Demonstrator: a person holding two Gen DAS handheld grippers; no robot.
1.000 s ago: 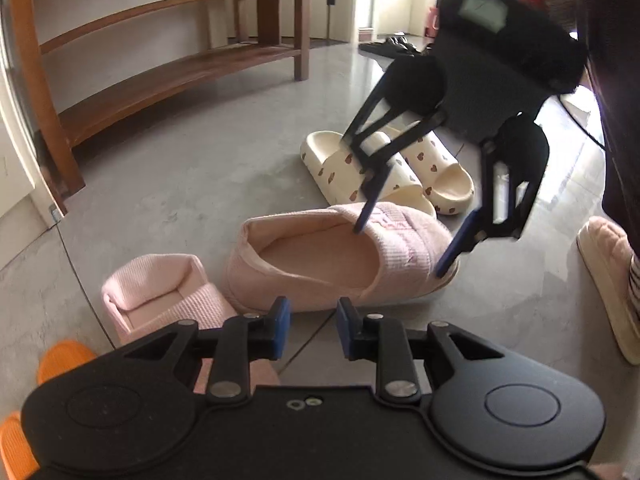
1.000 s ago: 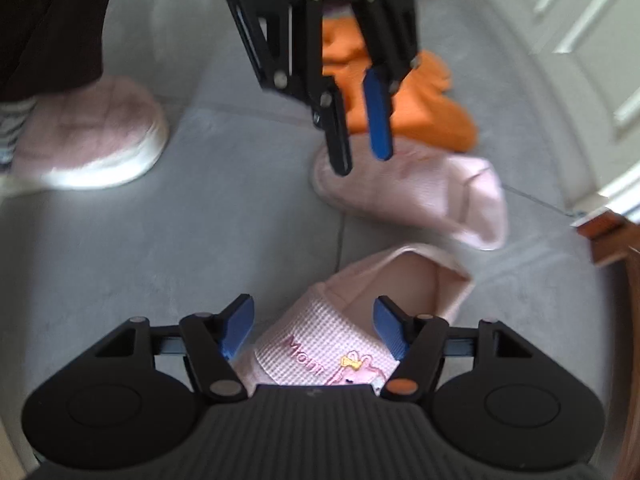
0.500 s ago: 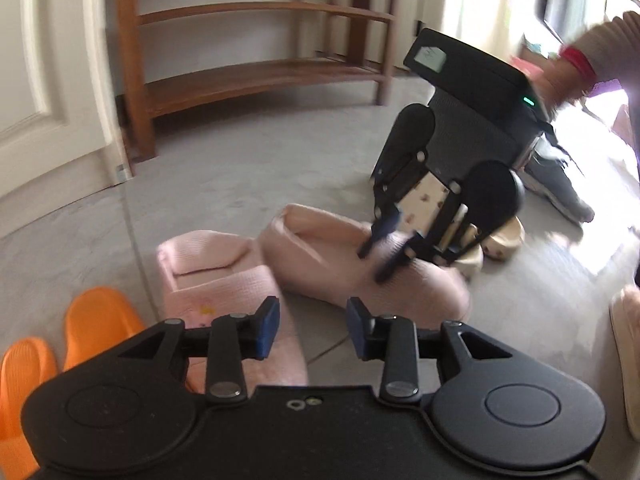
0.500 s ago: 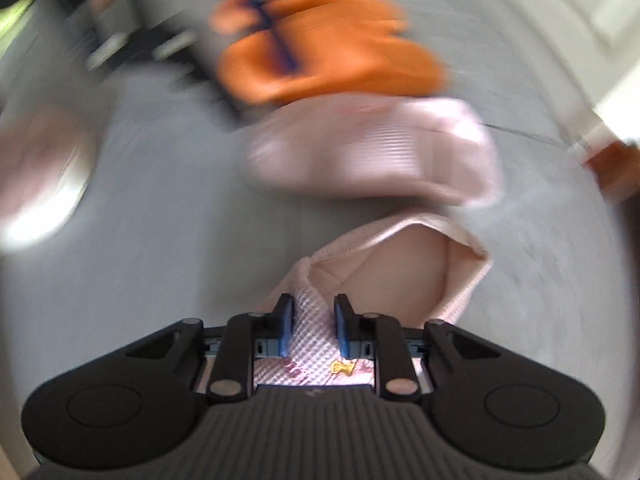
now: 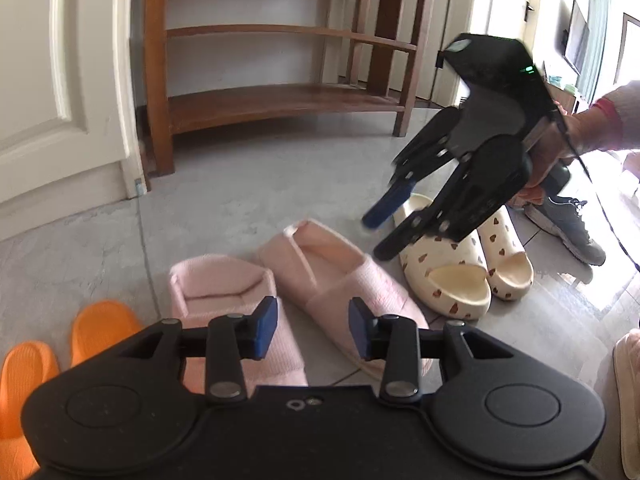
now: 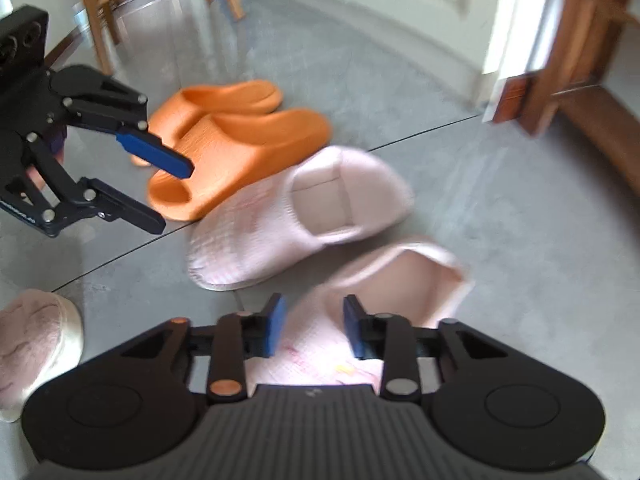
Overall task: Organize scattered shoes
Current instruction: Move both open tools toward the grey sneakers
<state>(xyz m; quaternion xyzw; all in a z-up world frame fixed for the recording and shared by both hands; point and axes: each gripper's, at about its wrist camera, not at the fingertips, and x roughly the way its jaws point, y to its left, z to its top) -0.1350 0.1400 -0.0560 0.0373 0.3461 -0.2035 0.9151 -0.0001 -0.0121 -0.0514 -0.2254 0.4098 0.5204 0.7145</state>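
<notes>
Now the right tool (image 5: 378, 232), gripped by a hand (image 5: 560, 160) reaching in from the right side of the left wrist view, tilts steeply downward above the cream heart-print slides (image 5: 444, 276). Its jaws are opening and hold nothing. Below it, two pink slippers (image 5: 336, 280) lie side by side on the grey floor (image 5: 240, 184), with orange slides (image 6: 236, 148) just beyond them. Meanwhile the left tool (image 6: 160, 196) hovers angled down over the pink pair, jaws partly apart and empty.
</notes>
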